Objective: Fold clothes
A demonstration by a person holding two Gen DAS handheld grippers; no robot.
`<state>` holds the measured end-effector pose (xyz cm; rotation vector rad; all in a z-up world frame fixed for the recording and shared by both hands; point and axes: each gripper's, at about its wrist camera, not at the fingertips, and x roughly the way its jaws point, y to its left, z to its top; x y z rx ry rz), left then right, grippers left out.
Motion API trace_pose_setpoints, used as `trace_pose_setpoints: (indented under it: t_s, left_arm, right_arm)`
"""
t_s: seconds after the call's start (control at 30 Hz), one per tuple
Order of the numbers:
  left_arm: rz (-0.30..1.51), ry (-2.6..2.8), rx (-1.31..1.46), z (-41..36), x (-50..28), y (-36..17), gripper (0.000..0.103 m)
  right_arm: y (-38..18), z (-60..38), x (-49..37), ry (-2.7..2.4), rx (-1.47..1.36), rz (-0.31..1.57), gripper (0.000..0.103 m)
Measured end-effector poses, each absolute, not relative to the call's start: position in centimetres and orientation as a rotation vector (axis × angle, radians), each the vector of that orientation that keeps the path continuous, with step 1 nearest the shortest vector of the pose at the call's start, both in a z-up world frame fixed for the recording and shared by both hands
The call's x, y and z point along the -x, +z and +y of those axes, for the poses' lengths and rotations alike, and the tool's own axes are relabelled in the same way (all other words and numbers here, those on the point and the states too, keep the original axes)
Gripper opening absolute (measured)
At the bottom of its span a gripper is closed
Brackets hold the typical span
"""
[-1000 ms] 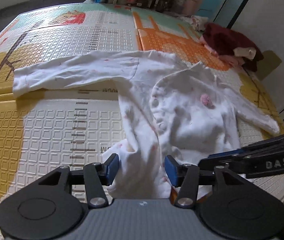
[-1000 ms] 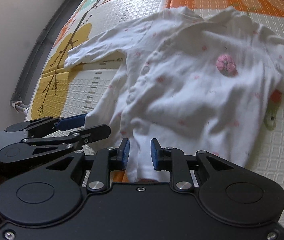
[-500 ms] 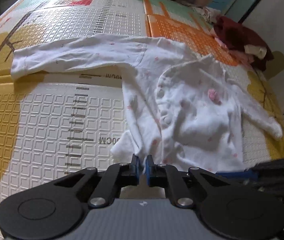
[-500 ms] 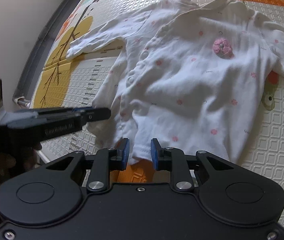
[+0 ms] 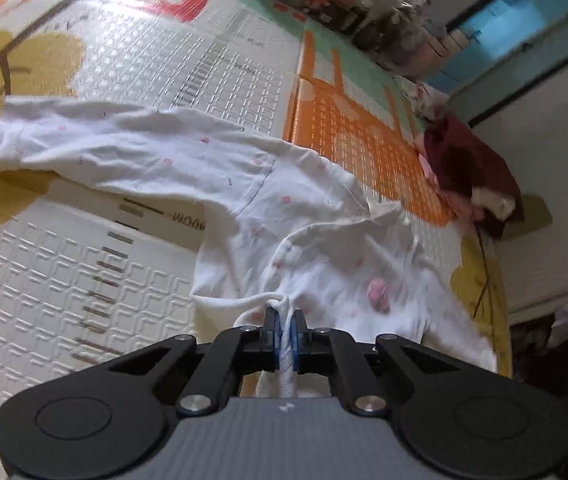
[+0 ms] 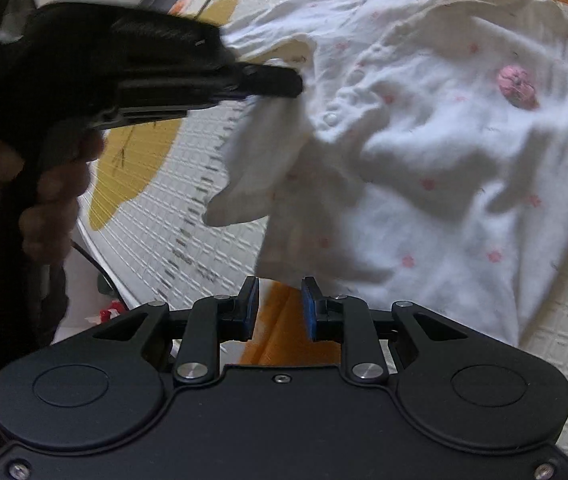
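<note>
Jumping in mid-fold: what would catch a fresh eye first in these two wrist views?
The white long-sleeved baby garment with pink dots sprawled across the patterned foam play mat, its edge pinched in the shut left gripper. The right gripper sits open at the near hem. A dark red clothes heap lies at the mat's far right.

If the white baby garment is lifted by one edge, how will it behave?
Probably floppy: where the left tongs pinch the white baby garment, the cloth bunches and sags. Likely light, since thin fabric rises on one small pinch. Its long sleeve would probably trail over the play mat.
</note>
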<state>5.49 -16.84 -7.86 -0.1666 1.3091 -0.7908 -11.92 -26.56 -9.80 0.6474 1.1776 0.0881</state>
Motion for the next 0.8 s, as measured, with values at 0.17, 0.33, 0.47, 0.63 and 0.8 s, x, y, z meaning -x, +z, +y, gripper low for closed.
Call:
trace_pose_setpoints:
  t_s: [0.17,0.33,0.47,0.63,0.8]
  left_arm:
    - [1.35,-0.789,0.201,-17.8,-6.2,-8.4,0.007]
    - [1.359,-0.798,0.189,-18.1,-6.4,-8.4,0.007]
    - [1.364,-0.801,0.192,-17.9,-6.7,-8.4,0.007]
    - [1.372,-0.791,0.199,-17.7,-7.3,-8.5,0.008]
    - [1.378,-0.795,0.204,-17.9,-7.4,-8.7,0.008]
  right_arm:
    - [-10.0,-26.5,10.3,0.11,-0.722,1.12,0.022]
    - [-9.9,-26.8,9.2,0.115,-0.801,1.048,0.022]
    - [-9.5,-27.9,9.0,0.066,-0.851,0.985,0.022]
    - [-8.9,-29.3,8.8,-0.056,-0.804,0.933,0.022]
    - [-9.5,-30.5,7.9,-0.089,-0.775,0.972,0.022]
